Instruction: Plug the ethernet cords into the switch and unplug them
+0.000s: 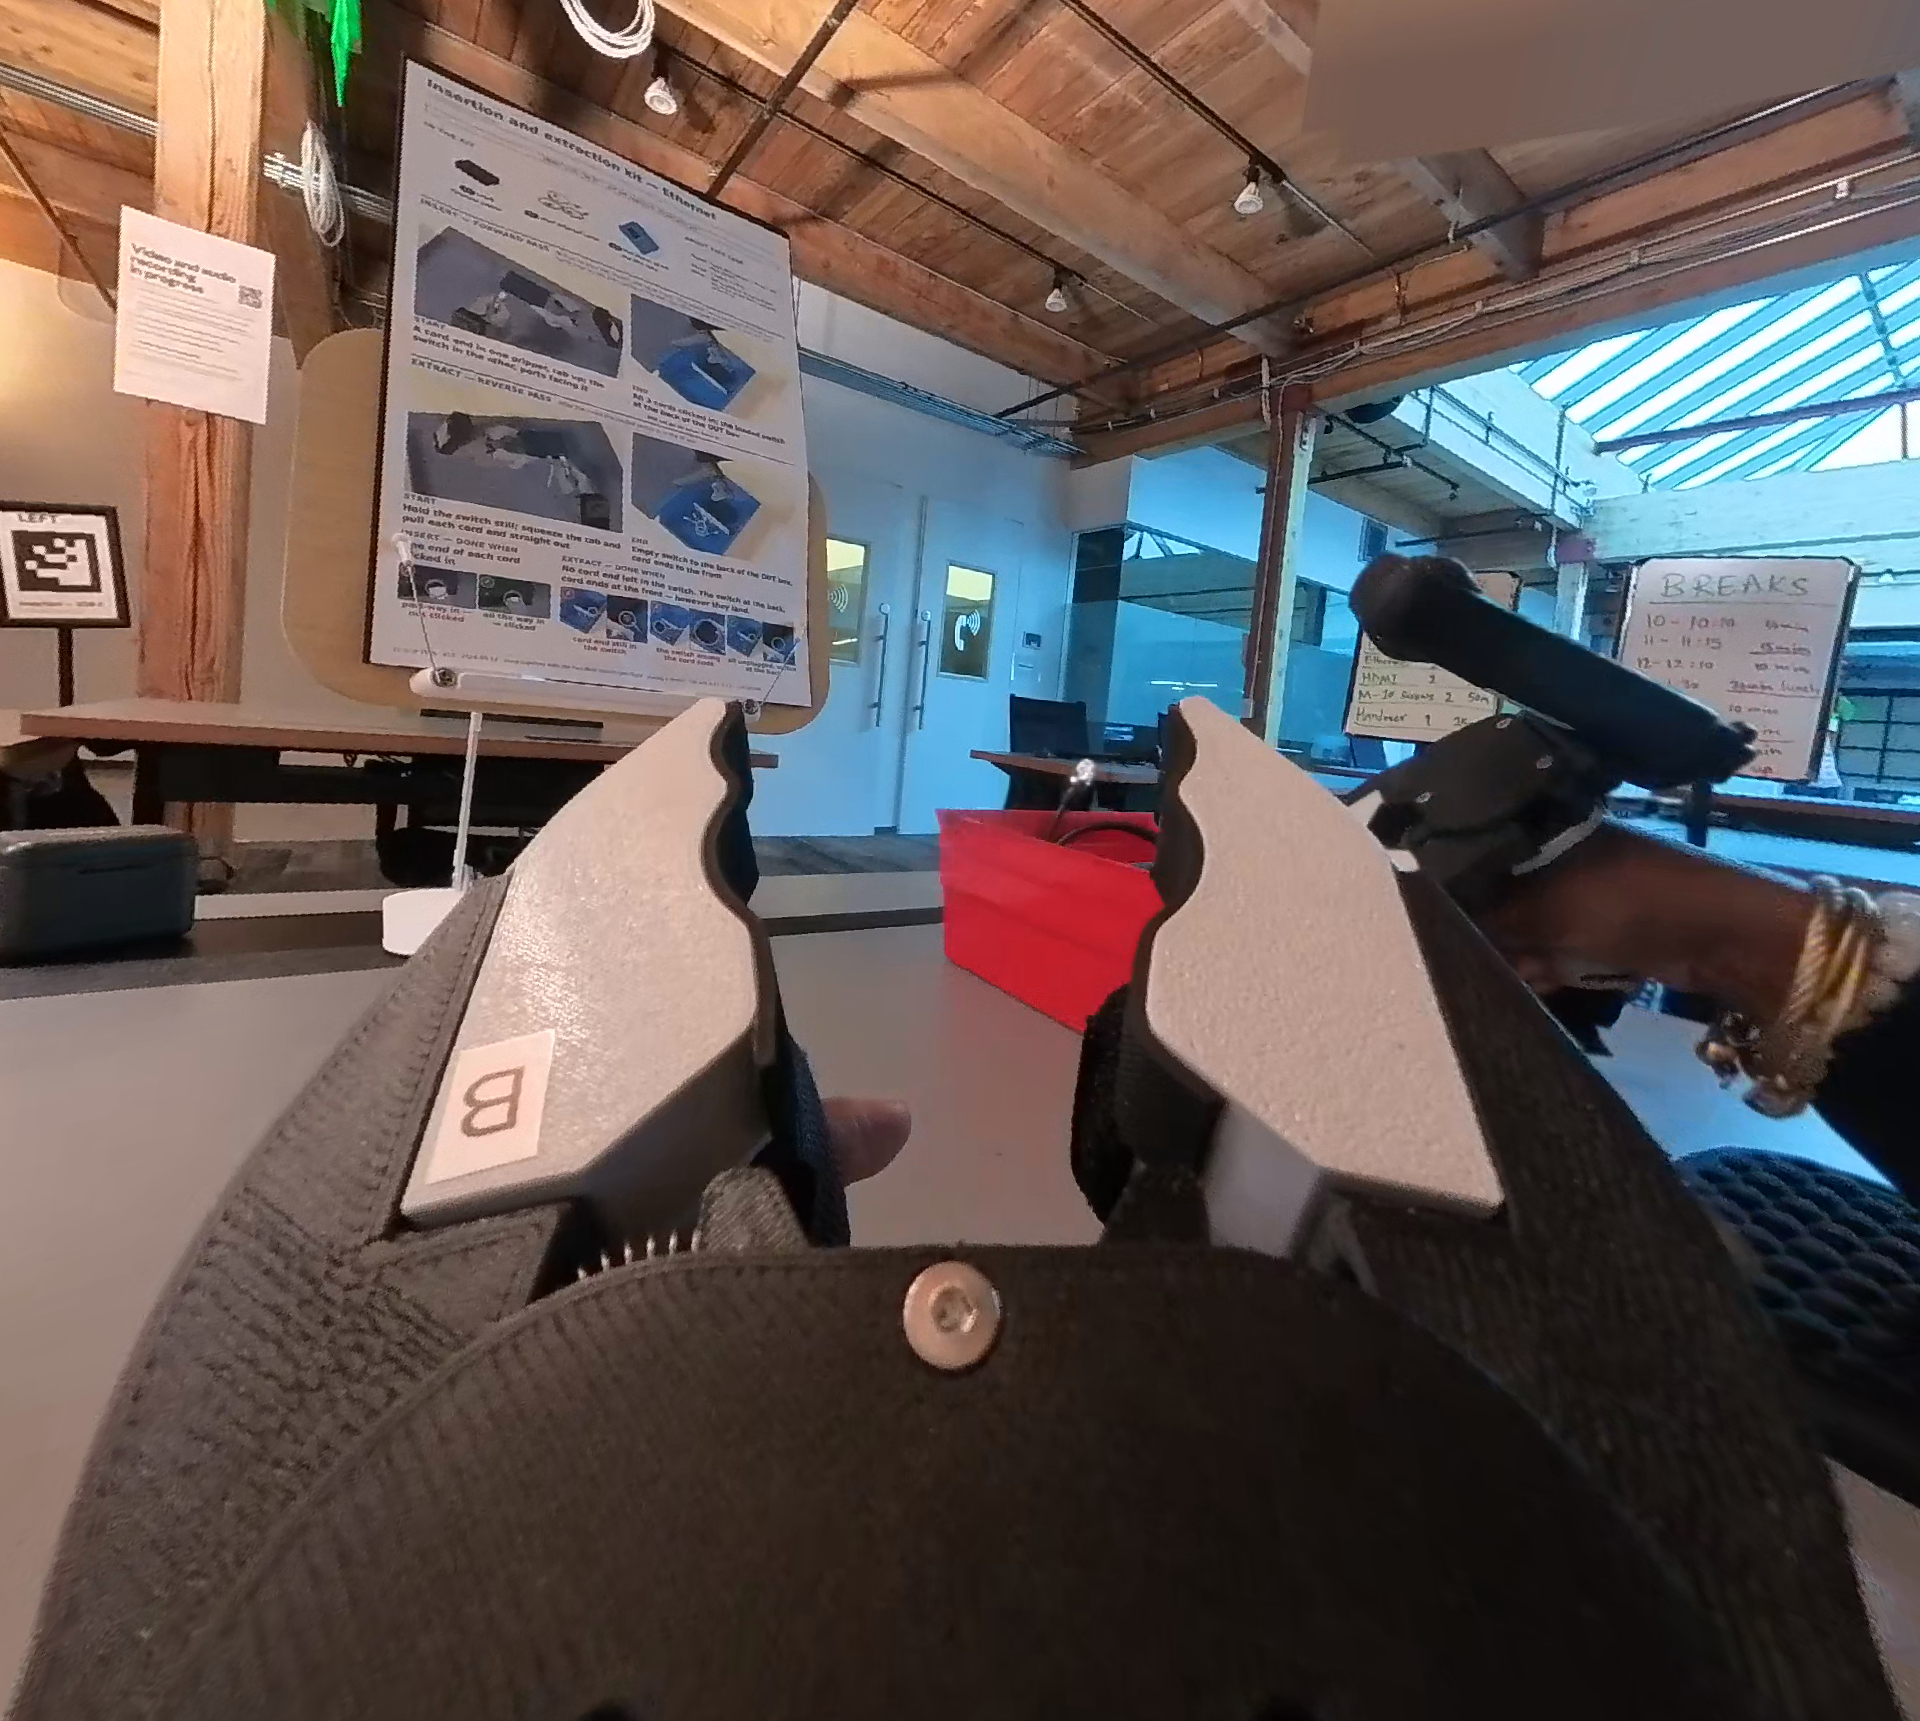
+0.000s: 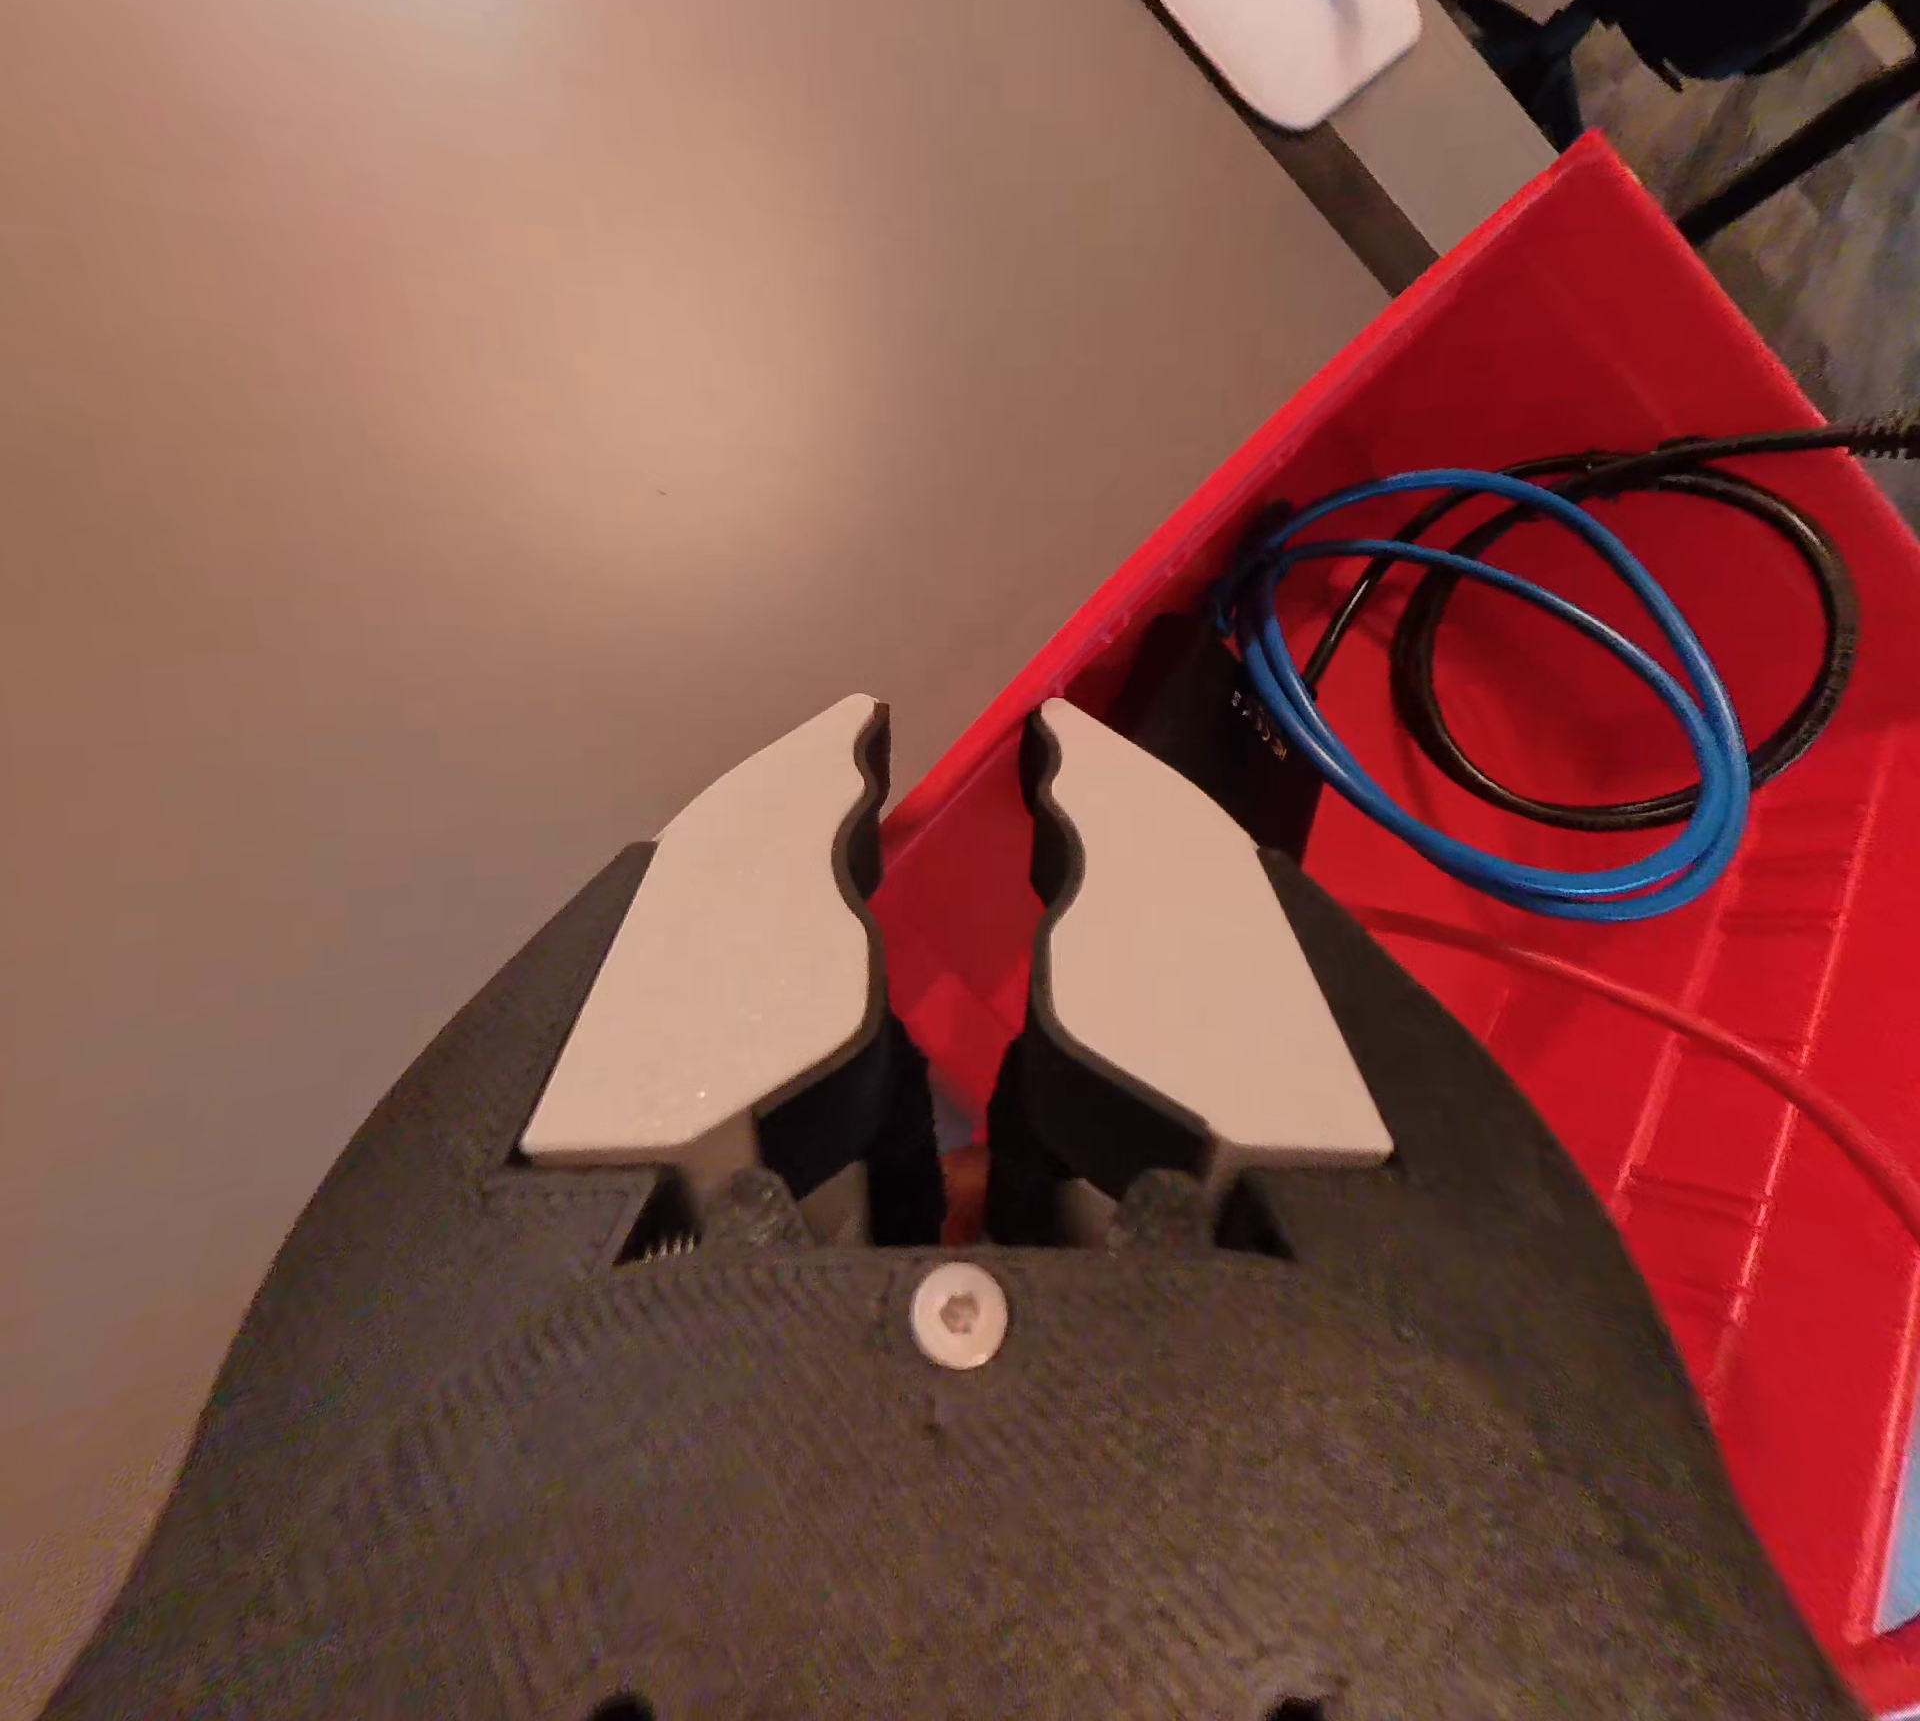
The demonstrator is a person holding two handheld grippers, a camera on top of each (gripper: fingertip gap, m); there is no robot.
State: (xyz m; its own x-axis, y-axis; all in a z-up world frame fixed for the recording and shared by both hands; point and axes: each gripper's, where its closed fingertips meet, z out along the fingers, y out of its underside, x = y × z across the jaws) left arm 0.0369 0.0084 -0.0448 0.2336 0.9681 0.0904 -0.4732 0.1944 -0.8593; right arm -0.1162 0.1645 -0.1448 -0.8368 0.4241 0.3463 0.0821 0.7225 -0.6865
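1. Evidently nothing is gripped: the left gripper [image 1: 956, 736] rides level above the table [image 1: 208, 1100], fingers spread wide around air, probably waiting its turn.
2. The right gripper [image 2: 956, 726], fingers parted and empty, tilts down over the red bin [image 2: 1558, 300], likely to fetch.
3. Coiled blue cord [image 2: 1621, 861] and black cord [image 2: 1818, 591] lie inside at 2 o'clock; a dark block, perhaps the switch [image 2: 1195, 674], sits at 1 o'clock.

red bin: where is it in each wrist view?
Left wrist view: red bin centre-right, on the table beyond the open left gripper.
Right wrist view: red bin fills the right side, cords inside.
Shared landmark: the grey table.
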